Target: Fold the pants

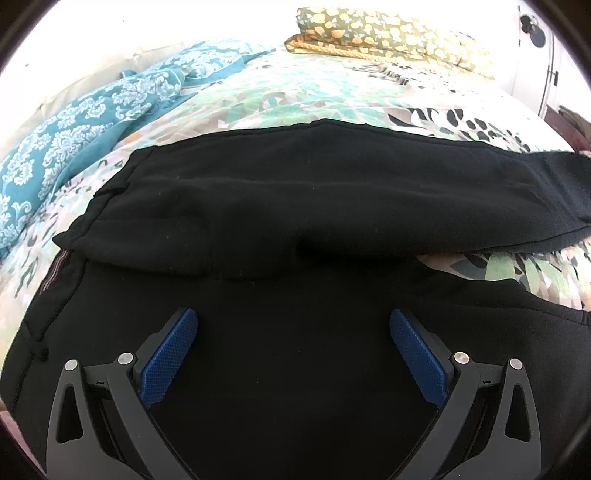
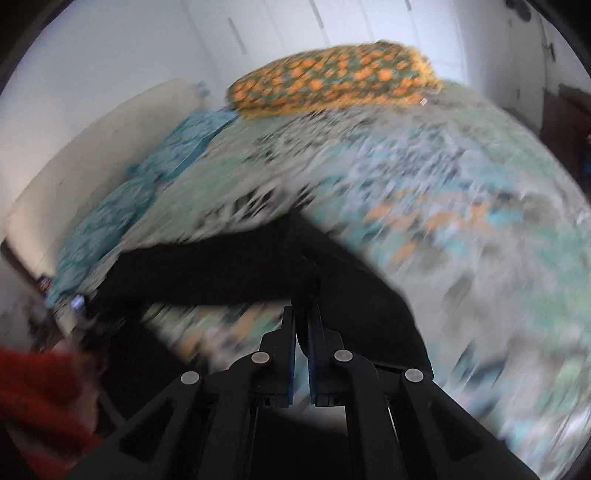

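Black pants [image 1: 295, 192] lie across the floral bedspread [image 1: 303, 92], one leg folded over the other and running off to the right. My left gripper [image 1: 293, 323] hovers over the near part of the pants, open, with nothing between its blue pads [image 1: 170, 354]. The right wrist view is blurred by motion. There my right gripper [image 2: 303, 314] is shut on a fold of the black pants [image 2: 229, 269], lifted off the bedspread [image 2: 443, 206], and the cloth hangs away to the left and right of the fingers.
A teal patterned blanket [image 1: 74, 125] lies bunched along the left side of the bed. A pillow with orange flowers [image 1: 391, 33] sits at the far end. A red sleeve [image 2: 40, 398] shows at the lower left of the right wrist view.
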